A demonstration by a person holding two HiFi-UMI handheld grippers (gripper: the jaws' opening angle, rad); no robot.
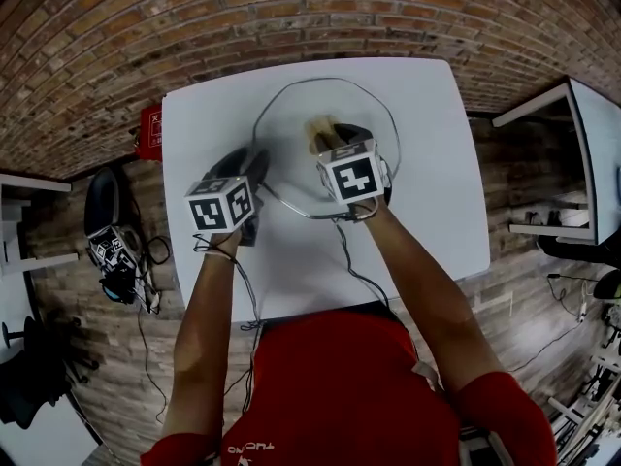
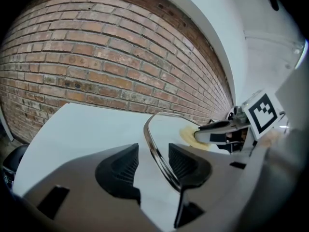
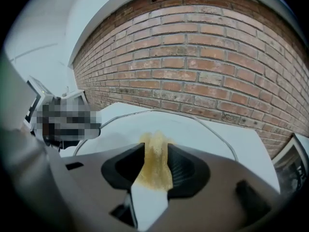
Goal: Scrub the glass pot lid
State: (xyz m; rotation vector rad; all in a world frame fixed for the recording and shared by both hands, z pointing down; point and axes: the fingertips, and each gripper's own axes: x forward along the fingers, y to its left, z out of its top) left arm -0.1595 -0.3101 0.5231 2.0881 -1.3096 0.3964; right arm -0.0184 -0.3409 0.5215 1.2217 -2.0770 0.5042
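The glass pot lid (image 1: 330,90) lies flat on the white table (image 1: 437,192), metal rim all round. My left gripper (image 1: 254,166) is at the lid's left edge. In the left gripper view the rim (image 2: 153,146) runs between the spread pads of the left gripper (image 2: 153,161), with a gap on the left side; nothing is pinched. My right gripper (image 1: 335,139) reaches over the lid's near part. A yellow sponge (image 3: 155,161) stands between the wide-apart pads of the right gripper (image 3: 155,167) and rests on the lid (image 3: 203,129). The sponge (image 1: 323,127) shows ahead of the marker cube.
A brick wall (image 3: 203,66) rises behind the table. A red box (image 1: 150,132) sits by the table's left edge. A black seat with gear (image 1: 107,221) stands lower left, a white desk (image 1: 582,153) at the right. Cables trail from both grippers towards the person.
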